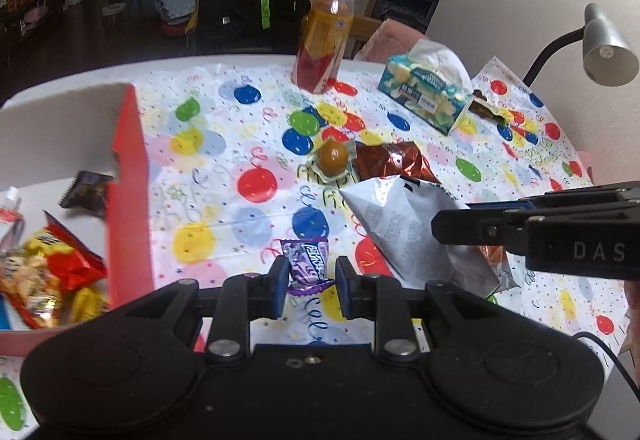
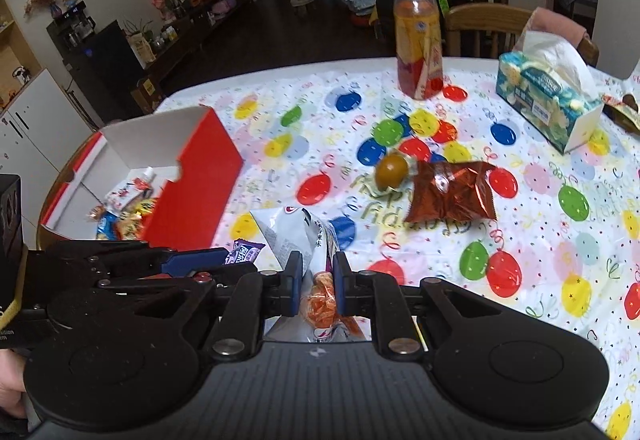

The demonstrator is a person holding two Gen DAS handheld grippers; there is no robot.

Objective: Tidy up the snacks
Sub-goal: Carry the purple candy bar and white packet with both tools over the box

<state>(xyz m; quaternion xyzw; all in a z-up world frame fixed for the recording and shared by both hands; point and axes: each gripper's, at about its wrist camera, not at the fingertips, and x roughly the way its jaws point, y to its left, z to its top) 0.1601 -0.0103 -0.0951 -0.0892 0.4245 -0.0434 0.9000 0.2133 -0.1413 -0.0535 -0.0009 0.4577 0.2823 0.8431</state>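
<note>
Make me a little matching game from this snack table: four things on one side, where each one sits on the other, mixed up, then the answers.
Things:
1. purple candy
2. white snack bag
3. juice bottle
4. yellow and red packets

Places:
A. standing upright at the far side of the table
B. inside the red box
C. between the left gripper fingers
D. between the right gripper fingers

Pairs: 1-C, 2-D, 3-A, 4-B
</note>
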